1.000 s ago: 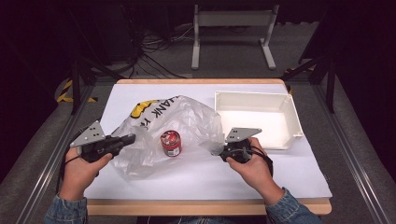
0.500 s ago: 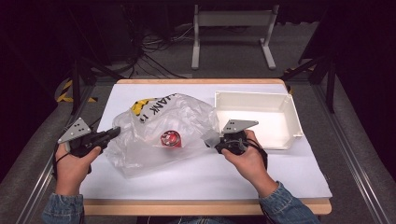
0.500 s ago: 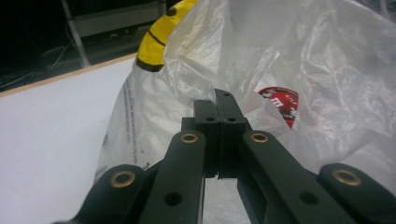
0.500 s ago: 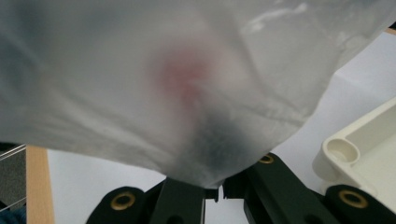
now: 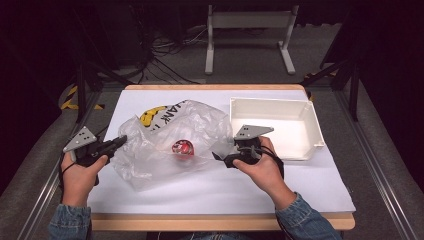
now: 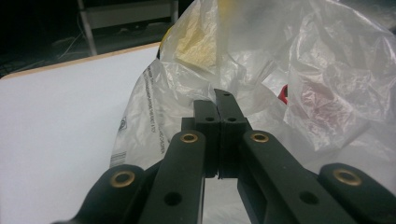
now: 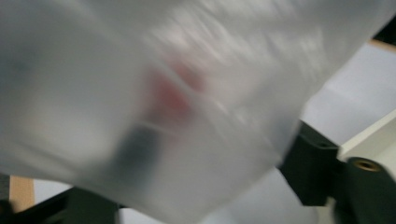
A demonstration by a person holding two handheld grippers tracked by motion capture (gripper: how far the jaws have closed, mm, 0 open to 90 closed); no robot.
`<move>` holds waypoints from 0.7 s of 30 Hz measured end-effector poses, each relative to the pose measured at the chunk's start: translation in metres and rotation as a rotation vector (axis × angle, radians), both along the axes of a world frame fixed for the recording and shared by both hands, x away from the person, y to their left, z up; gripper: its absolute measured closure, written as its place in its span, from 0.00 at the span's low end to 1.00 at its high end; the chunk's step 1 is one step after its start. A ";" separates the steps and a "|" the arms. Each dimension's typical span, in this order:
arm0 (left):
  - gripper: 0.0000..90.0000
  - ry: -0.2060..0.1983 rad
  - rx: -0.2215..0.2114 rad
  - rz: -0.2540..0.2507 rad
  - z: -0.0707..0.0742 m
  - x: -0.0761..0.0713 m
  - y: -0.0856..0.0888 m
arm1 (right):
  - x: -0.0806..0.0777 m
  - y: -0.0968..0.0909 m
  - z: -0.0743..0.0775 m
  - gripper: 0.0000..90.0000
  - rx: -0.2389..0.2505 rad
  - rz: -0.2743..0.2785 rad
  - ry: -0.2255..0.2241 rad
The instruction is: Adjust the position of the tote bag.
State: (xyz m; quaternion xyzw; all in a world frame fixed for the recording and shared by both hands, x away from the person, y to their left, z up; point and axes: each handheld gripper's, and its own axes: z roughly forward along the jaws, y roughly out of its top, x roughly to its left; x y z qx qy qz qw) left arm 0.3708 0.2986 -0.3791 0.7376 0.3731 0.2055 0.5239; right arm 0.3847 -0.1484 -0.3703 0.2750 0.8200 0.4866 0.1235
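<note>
From above, the left gripper (image 5: 117, 144) clamps the plastic bag (image 5: 165, 145) at its nine o'clock edge, steadying it around the red can (image 5: 182, 148) at table centre. Its own view shows the jaws pinched together on film. The right gripper (image 5: 220, 157), at the bag's three o'clock, has just been opening; film drapes across its jaws, probably being released.

The left claw (image 5: 119, 142), clamped on the plastic bag's (image 5: 165, 145) left edge, has drawn away from the white bin (image 5: 272, 107) toward the desk's left side, stretching the bag wider. The red can (image 5: 182, 148) now lies under the film. The right claw's (image 5: 220, 156) jaws have just been opening, with bag film draped loose across them.
</note>
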 end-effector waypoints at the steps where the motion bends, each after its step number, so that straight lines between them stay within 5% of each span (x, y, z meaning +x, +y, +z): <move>1: 0.99 0.002 -0.002 -0.003 0.001 -0.001 -0.001 | -0.003 -0.001 0.003 0.23 -0.004 0.008 -0.029; 3: 0.99 0.002 -0.001 -0.010 0.002 -0.002 -0.002 | -0.008 -0.004 0.010 0.12 -0.028 0.009 -0.078; 8: 0.99 -0.014 0.005 -0.036 0.006 -0.004 -0.007 | -0.015 -0.015 0.022 0.05 -0.021 -0.017 -0.125; 11: 0.99 -0.029 0.010 -0.053 0.008 -0.006 -0.010 | -0.023 -0.020 0.032 0.07 -0.017 -0.032 -0.170; 21: 0.99 -0.034 0.016 -0.086 0.012 -0.008 -0.018 | -0.060 -0.015 0.074 0.19 0.064 0.041 -0.280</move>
